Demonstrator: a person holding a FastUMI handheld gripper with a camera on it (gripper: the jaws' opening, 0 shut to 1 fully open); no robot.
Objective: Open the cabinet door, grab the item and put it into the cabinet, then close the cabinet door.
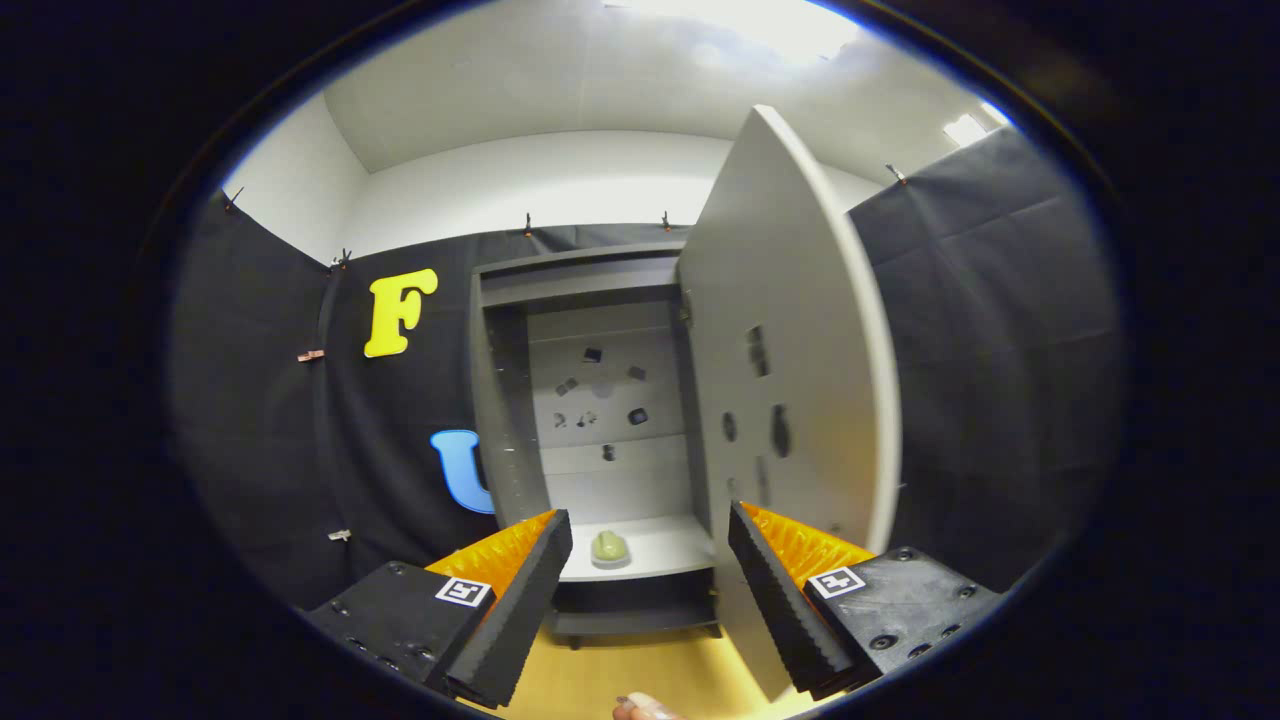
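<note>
Small green item (609,547) resting inside the cabinet (600,420) on its pale lower shelf (660,550), toward the left, beyond the gripper (650,590) and framed between its spread fingers, nothing held. Cabinet door (790,380) swung wide at the cabinet's right, its edge just ahead of the right finger. Open shelf room right of the item

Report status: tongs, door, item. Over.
Tongs open, holding nothing. Cabinet door swung wide open, its lower edge by the right finger. Pale green item sits on the cabinet shelf, beyond the fingers. Nothing between tongs and cabinet.
</note>
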